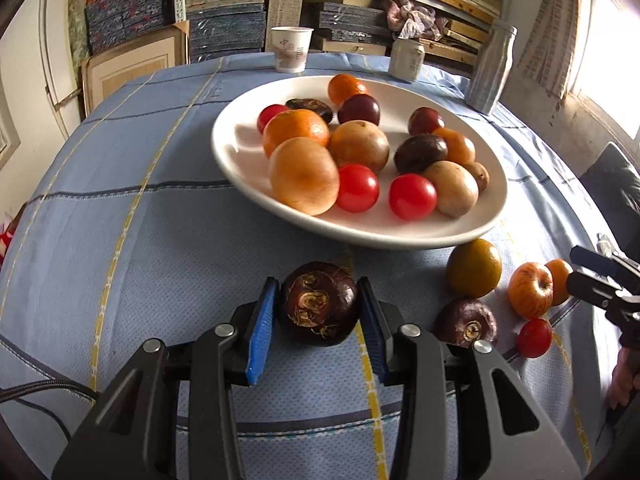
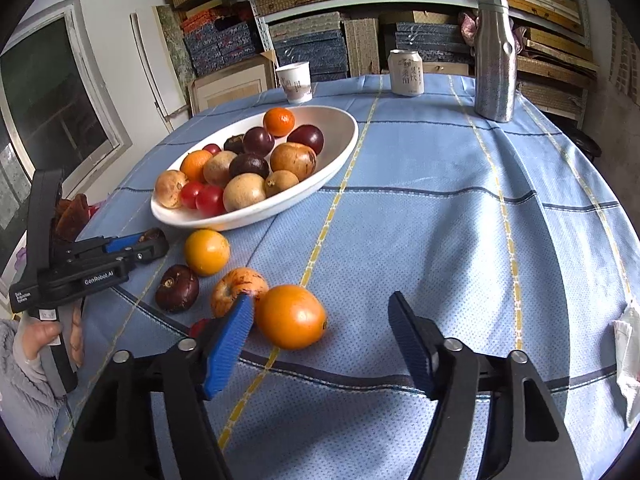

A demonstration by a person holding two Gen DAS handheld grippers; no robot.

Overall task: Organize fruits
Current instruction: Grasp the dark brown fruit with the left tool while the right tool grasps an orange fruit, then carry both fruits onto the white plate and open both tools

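Left gripper (image 1: 318, 312) has its blue pads snug against the dark water chestnut (image 1: 319, 303) at lower centre, white plate (image 1: 240, 148) straight above it, while the right gripper (image 2: 320, 344), half open, holds nothing beside the orange fruit (image 2: 291, 316).

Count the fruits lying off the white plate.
6: dark fruit in the left gripper, yellow fruit beside the plate, second dark fruit, striped fruit, orange fruit by the right gripper, cherry tomato. Others may hide behind the grippers.
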